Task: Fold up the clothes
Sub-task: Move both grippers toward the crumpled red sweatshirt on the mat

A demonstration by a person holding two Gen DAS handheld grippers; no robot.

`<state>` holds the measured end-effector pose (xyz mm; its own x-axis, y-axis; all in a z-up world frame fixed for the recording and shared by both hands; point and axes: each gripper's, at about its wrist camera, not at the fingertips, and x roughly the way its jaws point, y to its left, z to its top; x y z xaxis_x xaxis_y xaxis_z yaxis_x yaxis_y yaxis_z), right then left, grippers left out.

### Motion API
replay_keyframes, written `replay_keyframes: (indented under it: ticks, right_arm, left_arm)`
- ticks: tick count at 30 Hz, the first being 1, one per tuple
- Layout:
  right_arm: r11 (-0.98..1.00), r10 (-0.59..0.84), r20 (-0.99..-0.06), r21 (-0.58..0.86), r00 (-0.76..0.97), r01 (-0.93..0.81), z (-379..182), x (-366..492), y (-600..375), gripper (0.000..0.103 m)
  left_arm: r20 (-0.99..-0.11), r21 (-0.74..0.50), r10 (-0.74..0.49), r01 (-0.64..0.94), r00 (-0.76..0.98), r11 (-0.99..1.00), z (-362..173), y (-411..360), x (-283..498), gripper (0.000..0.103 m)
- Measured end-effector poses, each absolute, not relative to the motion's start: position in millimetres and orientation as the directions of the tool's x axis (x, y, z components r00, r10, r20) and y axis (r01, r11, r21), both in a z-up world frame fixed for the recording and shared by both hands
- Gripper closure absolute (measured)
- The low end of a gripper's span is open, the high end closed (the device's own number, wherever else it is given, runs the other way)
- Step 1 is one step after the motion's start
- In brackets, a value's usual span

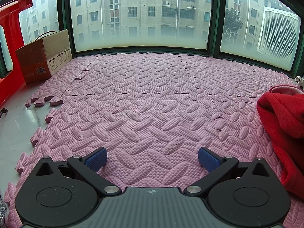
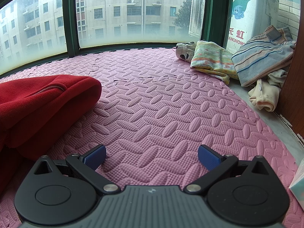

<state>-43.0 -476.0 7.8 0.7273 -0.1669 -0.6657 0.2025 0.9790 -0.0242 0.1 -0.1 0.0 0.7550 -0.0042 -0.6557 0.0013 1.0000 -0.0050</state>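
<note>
Mat: the pink foam mat (image 1: pixel 144 102) is covering most of a pale ledge under the windows, its jigsaw edge showing at the left side; its near edge is lying hidden under both tools.
Red garment: the red garment (image 2: pixel 43 104) is lying bunched on the mat between the two tools; the frame is cutting it off at the right side of the left wrist view (image 1: pixel 281 121) and at the left side of the right wrist view, so its full shape is hard to make out.
Clothes pile: a striped cloth (image 2: pixel 262 57), a flowered cloth (image 2: pixel 210 58) and a cream piece (image 2: pixel 266 93) are lying heaped at the far right corner, partly overlapping.
Box: a cardboard box (image 1: pixel 43 57) is standing at the far left corner.
Left gripper: the left gripper (image 1: pixel 152 158) is hanging over bare mat, its fingers standing wide apart and holding nothing, the garment lying well off to their right.
Right gripper: the right gripper (image 2: pixel 152 156) is likewise showing fingers spread wide and empty, the garment lying just beside the left finger (image 2: pixel 96 156), apart from it.
</note>
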Motion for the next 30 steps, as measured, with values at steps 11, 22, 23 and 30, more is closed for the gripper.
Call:
replay_keyframes:
  ticks: [11,22,23,30]
  right_arm:
    - [0.979,-0.165,-0.670,-0.022,0.724,0.203,8.0,-42.9,-475.2,0.000]
    - [0.977,-0.156,-0.674,0.004,0.722,0.215,12.1,-62.9,-467.5,0.000]
    - [0.977,-0.152,-0.674,0.007,0.723,0.212,12.7,-65.8,-466.3,0.000]
    - [0.981,-0.131,-0.654,0.022,0.745,0.192,23.1,-85.8,-453.4,0.000]
  left_arm:
    - [-0.663,0.009,0.036,-0.039,0.748,0.999,0.2,-11.7,-7.3,0.000]
    - [-0.655,0.098,0.109,-0.058,0.748,0.993,9.4,-38.2,-42.0,0.000]
    - [-0.653,0.109,0.108,-0.048,0.750,0.993,10.2,-42.4,-46.1,0.000]
    - [-0.661,0.068,0.055,-0.013,0.748,0.998,19.0,-64.6,-69.5,0.000]
